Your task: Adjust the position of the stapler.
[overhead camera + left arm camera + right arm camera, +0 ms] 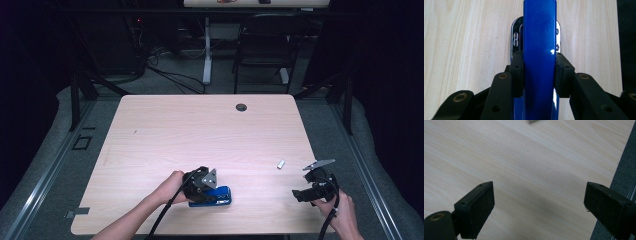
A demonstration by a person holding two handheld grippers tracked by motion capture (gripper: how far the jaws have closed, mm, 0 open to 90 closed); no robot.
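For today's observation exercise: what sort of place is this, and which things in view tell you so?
Probably a lab or recording workspace: a bare wooden table ringed by dark curtains, cables trailing across the floor behind it, and a folding chair beside a desk leg.

One blue stapler (215, 196), one small metal piece (281, 164), two grippers, one table (200, 130).

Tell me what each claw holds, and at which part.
The left claw grips the blue stapler by its two sides, pads pressing the blue top arm. The right claw is open and holds nothing.
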